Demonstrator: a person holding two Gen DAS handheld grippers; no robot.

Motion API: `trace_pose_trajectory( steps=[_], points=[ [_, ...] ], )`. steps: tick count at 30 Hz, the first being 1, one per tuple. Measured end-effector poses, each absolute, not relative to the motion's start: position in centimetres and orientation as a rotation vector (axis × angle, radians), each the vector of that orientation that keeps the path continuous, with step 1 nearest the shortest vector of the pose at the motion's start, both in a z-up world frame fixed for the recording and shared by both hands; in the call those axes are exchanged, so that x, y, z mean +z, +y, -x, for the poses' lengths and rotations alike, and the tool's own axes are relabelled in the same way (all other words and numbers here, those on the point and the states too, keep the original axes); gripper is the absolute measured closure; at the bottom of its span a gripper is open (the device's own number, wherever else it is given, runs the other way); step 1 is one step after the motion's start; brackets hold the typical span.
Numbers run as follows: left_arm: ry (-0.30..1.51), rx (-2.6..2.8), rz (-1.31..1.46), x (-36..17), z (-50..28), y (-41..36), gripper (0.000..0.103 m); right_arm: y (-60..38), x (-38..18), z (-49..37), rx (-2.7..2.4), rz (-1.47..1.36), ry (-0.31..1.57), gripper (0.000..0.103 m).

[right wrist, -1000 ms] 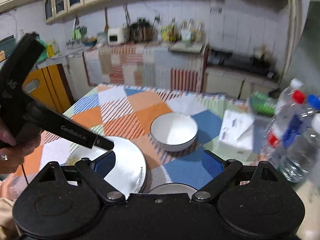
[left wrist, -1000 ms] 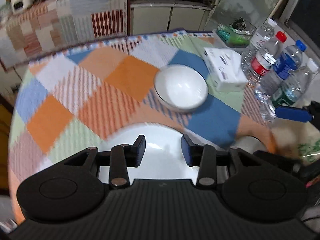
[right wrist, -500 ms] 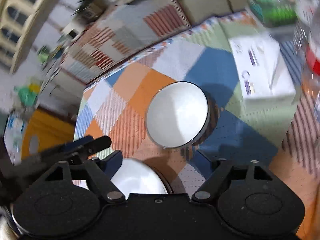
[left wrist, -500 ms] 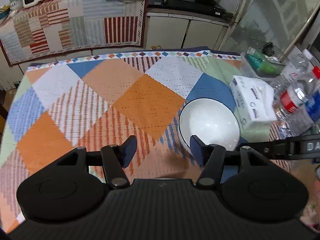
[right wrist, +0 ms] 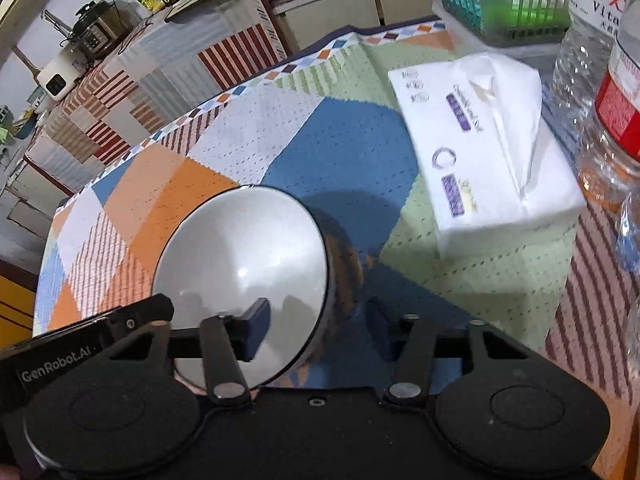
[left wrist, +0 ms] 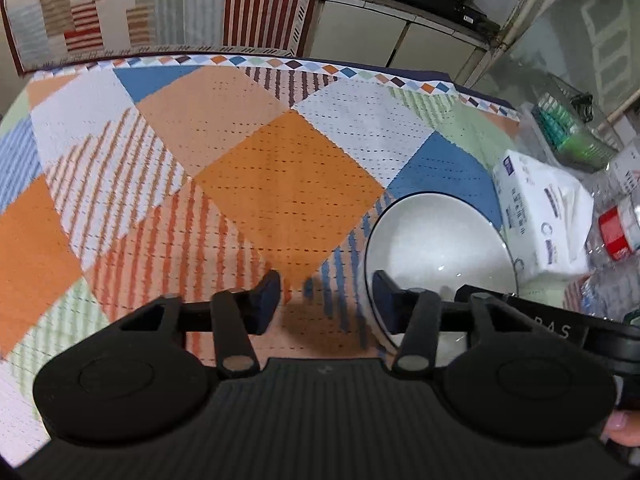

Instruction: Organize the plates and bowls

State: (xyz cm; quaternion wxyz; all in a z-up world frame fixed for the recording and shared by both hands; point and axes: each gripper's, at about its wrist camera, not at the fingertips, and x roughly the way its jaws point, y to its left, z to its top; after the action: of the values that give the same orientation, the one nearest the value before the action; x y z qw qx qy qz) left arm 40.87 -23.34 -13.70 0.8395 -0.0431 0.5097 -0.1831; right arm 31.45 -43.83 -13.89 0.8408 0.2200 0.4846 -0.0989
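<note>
A white bowl with a dark rim (right wrist: 240,264) stands on the checked tablecloth; it also shows in the left wrist view (left wrist: 436,248). My right gripper (right wrist: 316,326) is open, its jaws astride the bowl's right rim: the left finger inside the bowl, the right finger outside. My left gripper (left wrist: 324,298) is open and empty, just left of the bowl, its right finger close to the bowl's near-left rim. The right gripper's body (left wrist: 560,328) crosses the left wrist view in front of the bowl.
A white tissue pack (right wrist: 484,140) lies right of the bowl, also in the left wrist view (left wrist: 540,216). Several water bottles (right wrist: 612,92) stand at the right edge. A green basket (right wrist: 504,8) sits behind them. The tablecloth (left wrist: 280,184) stretches to the left.
Both grippers moved forward toward the bowl. The large white plate under the left gripper has dropped out of view. The right gripper tilted down and now straddles the bowl's rim.
</note>
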Motion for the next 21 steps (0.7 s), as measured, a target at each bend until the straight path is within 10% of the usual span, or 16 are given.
trace_pose_trajectory(
  steps=[4,10,21],
  points=[
    [1.067,-0.393,0.093,-13.5,-40.3,-24.8,0.089,-45.3,-14.0,-31.2,-0.25,-0.461,0.98,0.067],
    [1.046,-0.405,-0.047,-13.5,-38.7,-26.9,0.094,-45.8,-14.3,-31.5,-0.196,-0.506,0.963,0.095],
    [1.032,-0.458,0.037,-8.1,-35.2,-24.2,0.093,-45.0,-11.6,-28.3,-0.09,-0.526,0.965,0.094]
  ],
)
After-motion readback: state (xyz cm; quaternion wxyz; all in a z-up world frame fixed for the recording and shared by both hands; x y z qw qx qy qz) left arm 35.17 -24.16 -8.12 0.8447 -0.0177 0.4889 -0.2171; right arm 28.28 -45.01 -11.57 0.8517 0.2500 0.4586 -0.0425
